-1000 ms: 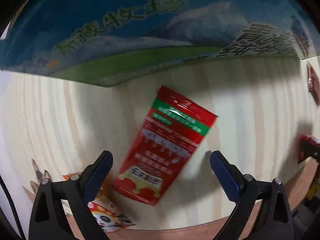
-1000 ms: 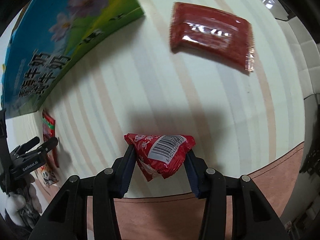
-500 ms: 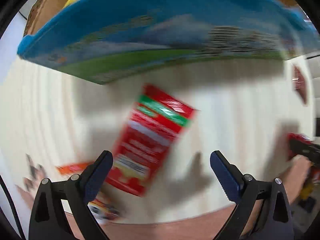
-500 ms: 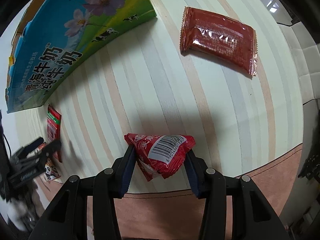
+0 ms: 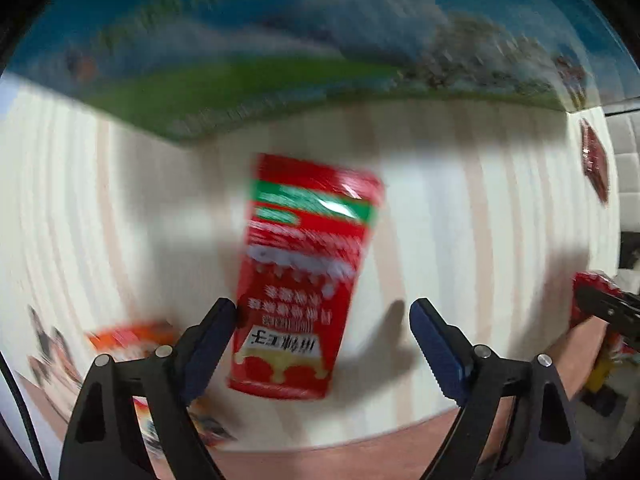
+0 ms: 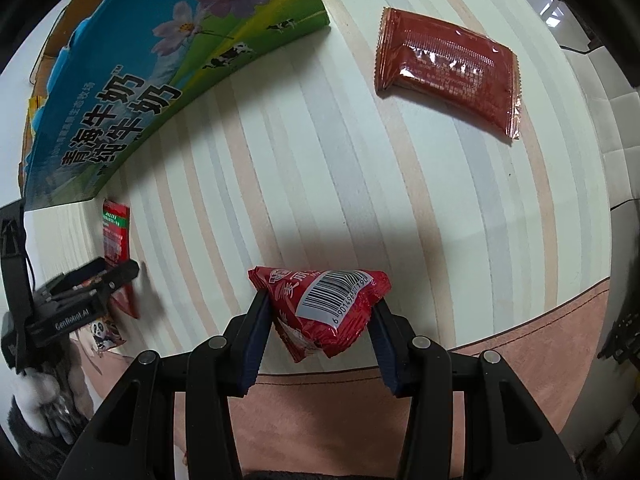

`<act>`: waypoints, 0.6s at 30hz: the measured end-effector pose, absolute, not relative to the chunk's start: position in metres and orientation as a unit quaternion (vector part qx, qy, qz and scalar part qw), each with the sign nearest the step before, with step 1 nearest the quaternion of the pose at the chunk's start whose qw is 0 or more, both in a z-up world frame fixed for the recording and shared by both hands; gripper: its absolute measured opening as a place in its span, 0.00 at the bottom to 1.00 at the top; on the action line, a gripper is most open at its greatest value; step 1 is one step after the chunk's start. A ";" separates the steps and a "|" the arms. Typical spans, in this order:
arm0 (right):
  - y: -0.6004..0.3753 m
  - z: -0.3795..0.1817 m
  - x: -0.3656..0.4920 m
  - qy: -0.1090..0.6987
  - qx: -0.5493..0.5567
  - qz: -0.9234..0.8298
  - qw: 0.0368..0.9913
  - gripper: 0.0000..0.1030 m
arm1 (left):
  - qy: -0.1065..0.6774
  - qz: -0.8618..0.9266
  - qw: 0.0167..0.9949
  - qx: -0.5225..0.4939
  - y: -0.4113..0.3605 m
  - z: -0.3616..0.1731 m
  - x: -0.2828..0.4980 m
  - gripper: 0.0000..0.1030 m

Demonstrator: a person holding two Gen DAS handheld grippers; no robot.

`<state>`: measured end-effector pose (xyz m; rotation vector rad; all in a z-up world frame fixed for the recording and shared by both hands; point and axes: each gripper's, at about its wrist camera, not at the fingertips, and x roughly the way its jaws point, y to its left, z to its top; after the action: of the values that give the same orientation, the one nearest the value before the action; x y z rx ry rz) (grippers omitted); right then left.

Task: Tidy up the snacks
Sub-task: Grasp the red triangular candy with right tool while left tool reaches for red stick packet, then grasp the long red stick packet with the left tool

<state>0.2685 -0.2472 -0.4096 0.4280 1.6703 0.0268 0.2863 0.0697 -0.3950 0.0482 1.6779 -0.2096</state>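
Right wrist shows a crumpled red barcoded snack packet (image 6: 326, 308) pinched.

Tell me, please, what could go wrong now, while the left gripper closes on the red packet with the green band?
1. The left gripper is closing, but the red packet with the green band lies flat on the table and off-centre, near one finger; the jaws may only push it aside.
2. The right gripper pinches the barcode packet by its middle, crumpling it; the contents may get crushed.

Glossy crinkled foil snack packets (image 6: 446, 66) lie on a matt striped tablecloth (image 6: 280, 152) (printed cardboard box (image 6: 132, 92) beside).
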 end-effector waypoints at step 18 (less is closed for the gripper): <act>-0.238 -0.413 0.262 0.736 0.165 0.007 0.656 0.49 | 0.718 -0.016 0.696 0.008 0.077 -0.396 0.283 0.46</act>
<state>0.2623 -0.2377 -0.4128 0.3733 1.6680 0.0163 0.2829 0.0770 -0.3960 0.0182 1.6011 -0.0365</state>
